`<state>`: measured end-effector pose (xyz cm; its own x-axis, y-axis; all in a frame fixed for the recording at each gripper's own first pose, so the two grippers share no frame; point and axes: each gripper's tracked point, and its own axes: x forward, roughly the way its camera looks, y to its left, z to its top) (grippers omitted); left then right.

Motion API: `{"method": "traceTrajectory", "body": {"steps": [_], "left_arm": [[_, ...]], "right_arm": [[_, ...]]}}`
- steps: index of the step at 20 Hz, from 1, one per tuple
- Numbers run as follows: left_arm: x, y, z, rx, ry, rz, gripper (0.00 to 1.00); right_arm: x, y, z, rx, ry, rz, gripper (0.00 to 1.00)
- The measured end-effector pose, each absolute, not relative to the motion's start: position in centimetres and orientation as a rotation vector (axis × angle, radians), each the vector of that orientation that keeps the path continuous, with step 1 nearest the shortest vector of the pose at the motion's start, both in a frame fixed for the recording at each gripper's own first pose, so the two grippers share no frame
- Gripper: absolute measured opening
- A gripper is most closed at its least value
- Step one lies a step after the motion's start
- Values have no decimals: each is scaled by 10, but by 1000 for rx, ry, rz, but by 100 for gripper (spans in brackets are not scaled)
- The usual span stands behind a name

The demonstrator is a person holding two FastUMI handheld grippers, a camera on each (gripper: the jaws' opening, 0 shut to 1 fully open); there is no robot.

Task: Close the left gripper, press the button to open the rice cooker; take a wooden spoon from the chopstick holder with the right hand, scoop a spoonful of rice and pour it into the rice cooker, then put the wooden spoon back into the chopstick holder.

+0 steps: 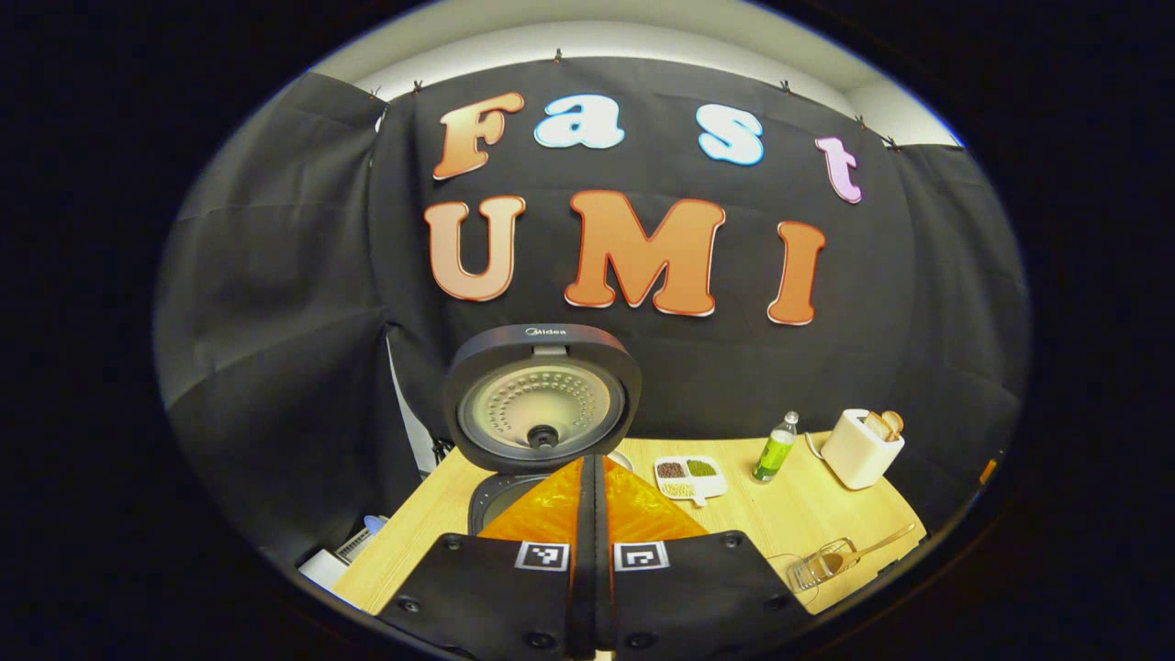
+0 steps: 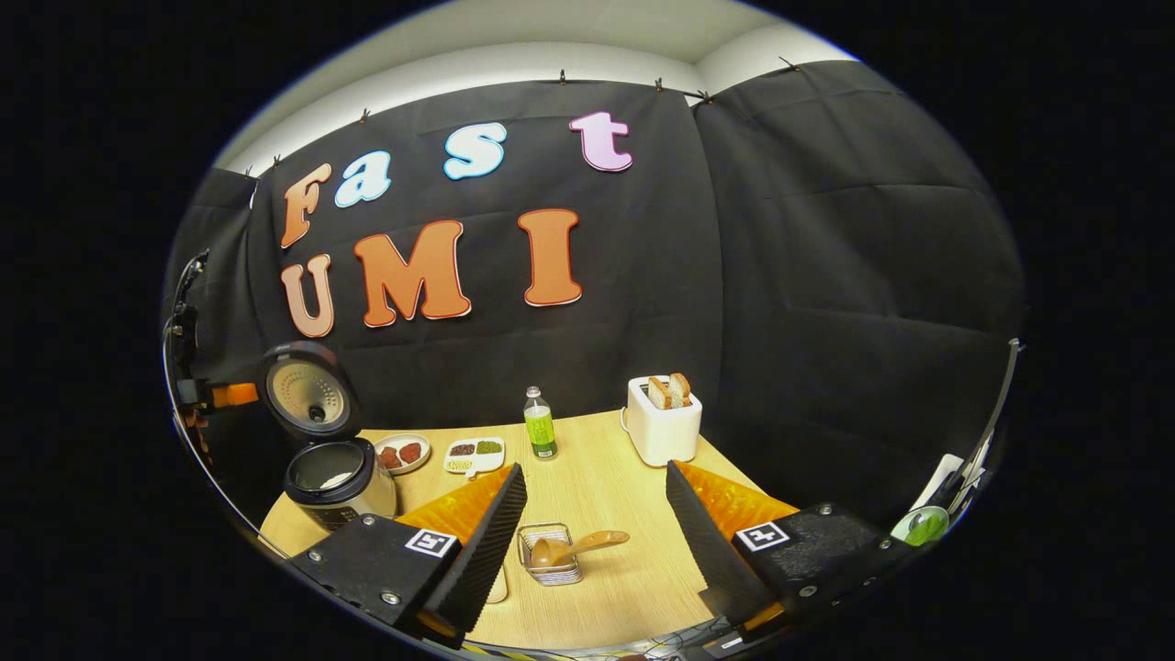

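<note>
The rice cooker [image 2: 341, 487] stands at the table's left with its lid [image 2: 307, 393] swung up, and something white lies in the pot. In the left gripper view the raised lid [image 1: 542, 399] faces me and the pot's rim [image 1: 496, 500] sits just beyond my left gripper [image 1: 592, 482], which is shut with nothing between its orange fingers. A wooden spoon [image 2: 576, 545] lies tilted in the wire chopstick holder [image 2: 551, 555], its handle pointing right. My right gripper [image 2: 597, 519] hangs open above and just short of the holder. The holder [image 1: 820, 563] also appears at the table's near right.
At the back of the wooden table [image 2: 606, 487] stand a white toaster [image 2: 659, 420] with bread, a green bottle [image 2: 540, 424], a divided tray of beans [image 2: 475, 454] and a small plate [image 2: 402, 453]. A pale object [image 2: 497, 585] is partly hidden behind one of my right gripper's fingers.
</note>
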<state>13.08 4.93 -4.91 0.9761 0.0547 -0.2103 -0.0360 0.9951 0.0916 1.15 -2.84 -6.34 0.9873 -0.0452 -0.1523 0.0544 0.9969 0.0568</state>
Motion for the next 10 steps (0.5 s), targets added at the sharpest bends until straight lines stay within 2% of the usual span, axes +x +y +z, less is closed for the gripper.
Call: {"method": "traceTrajectory", "body": {"steps": [8, 10], "left_arm": [[85, 64, -11, 78, 83, 134, 5], [72, 72, 4, 48, 33, 163, 10]], "right_arm": [[30, -40, -100, 227, 159, -29, 95], [39, -40, -117, 237, 163, -13, 95]]}}
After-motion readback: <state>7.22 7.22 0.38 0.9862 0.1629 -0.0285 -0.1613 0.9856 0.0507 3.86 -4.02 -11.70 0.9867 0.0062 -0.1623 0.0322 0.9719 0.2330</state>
